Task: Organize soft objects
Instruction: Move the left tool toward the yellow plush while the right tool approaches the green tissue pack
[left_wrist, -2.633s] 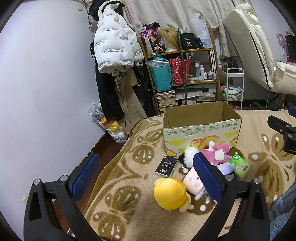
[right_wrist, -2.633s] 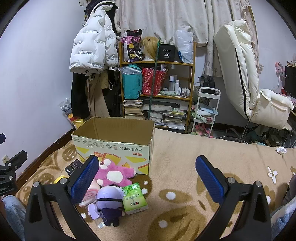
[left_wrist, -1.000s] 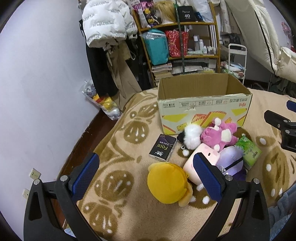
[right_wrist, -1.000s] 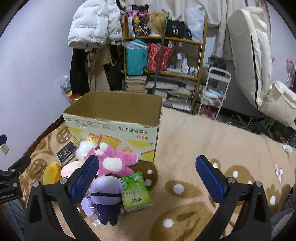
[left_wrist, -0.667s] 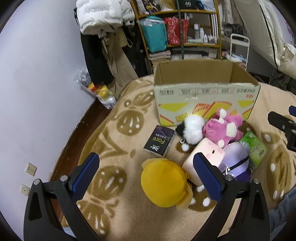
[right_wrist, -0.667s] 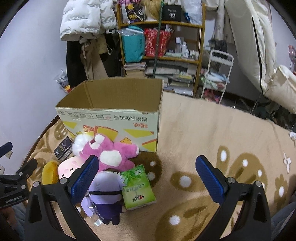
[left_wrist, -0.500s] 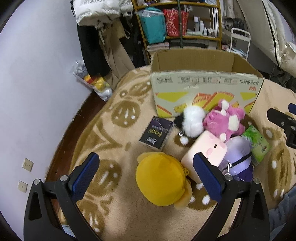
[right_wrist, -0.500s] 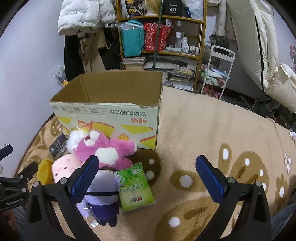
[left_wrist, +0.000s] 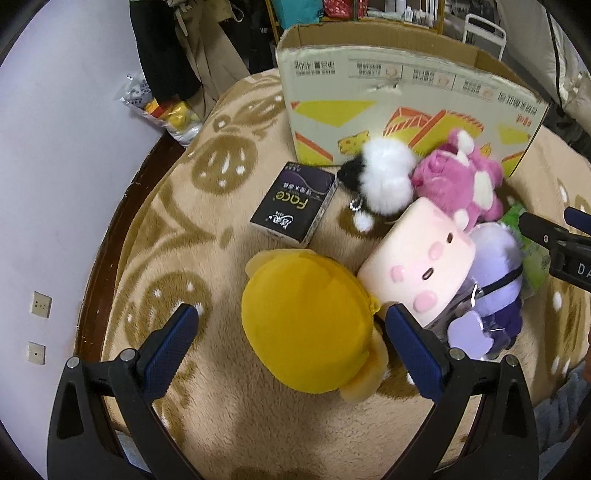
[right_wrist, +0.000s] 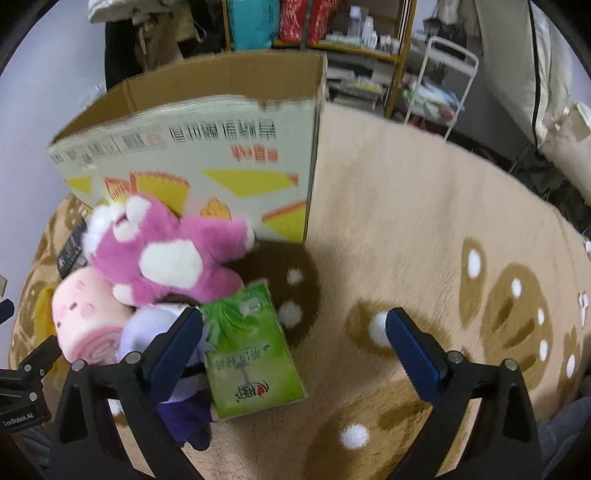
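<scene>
Left claw gapes wide around the yellow plush; right claw gapes empty, seemingly above the green tissue pack.

A beige patterned fleece blanket is spread under everything. On it are set an open cardboard box, far, a dark tissue pack, a round yellow plush and a green tissue pack.

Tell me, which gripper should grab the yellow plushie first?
Left, probably. The left gripper is open with the yellow plushie lying right between its fingers. The right gripper, also open, sits over the green tissue pack, farther from it.
</scene>
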